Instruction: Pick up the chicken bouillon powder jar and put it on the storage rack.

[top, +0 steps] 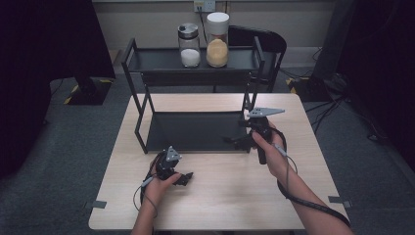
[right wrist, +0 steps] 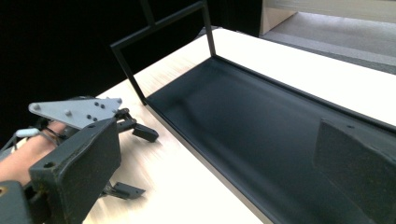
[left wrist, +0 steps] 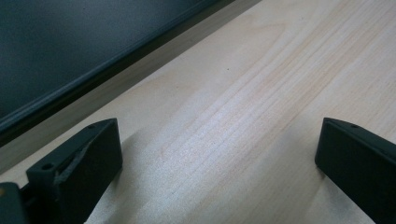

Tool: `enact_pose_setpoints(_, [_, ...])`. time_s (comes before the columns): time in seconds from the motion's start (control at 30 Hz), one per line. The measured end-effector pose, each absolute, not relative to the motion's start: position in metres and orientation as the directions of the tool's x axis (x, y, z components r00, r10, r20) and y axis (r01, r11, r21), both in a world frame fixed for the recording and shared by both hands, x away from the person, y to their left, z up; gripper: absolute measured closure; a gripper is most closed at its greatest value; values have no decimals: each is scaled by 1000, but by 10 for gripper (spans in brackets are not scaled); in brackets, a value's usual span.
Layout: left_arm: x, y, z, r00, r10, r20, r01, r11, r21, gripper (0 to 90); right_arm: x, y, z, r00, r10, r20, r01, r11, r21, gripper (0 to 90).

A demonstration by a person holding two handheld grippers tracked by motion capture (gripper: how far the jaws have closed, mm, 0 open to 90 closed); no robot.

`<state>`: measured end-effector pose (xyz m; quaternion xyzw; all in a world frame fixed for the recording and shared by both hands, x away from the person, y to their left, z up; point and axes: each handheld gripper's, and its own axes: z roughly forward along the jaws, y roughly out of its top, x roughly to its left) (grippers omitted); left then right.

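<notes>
Up top, two jars [top: 203, 41] hold powders.

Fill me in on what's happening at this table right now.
A person sits at a wooden table with a two-jaw gripper in each hand. The left gripper rests low on the tabletop, jaws open and holding nothing. The right gripper is held at the front edge of the lower shelf of a black two-tier rack, jaws open and also holding nothing. Two jars stand on the rack's top shelf: one with white contents, one with tan contents. Neither is being touched.
</notes>
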<state>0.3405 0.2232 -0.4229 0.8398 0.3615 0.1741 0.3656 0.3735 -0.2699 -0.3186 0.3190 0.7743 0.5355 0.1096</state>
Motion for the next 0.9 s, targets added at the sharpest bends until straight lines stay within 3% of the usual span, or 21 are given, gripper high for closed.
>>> enact_pose_setpoints(0.9, [340,223,-423,678,734,28,480,-472,740,0,366,-291,-361,-752,628,199,424,231,876,2])
